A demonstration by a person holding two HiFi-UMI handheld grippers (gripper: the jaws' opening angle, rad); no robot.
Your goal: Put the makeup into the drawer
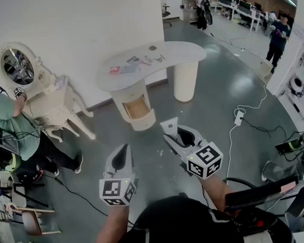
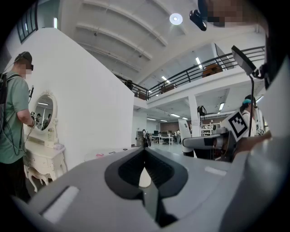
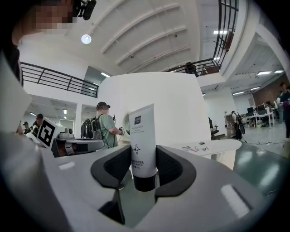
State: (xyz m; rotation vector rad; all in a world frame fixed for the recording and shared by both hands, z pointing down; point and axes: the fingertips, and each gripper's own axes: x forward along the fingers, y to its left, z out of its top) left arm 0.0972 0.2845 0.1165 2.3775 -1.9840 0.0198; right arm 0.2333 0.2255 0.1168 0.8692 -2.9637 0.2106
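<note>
One white tube sits clamped in the right gripper, left gripper closed empty; carry it level toward the drawer.

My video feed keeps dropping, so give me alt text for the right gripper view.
The right gripper is shut on a white tube, held upright with its black cap at the bottom. Beyond it, at the right, a white curved table carries a few small items. At the left, a person in a green shirt stands in front of a white wall.
</note>
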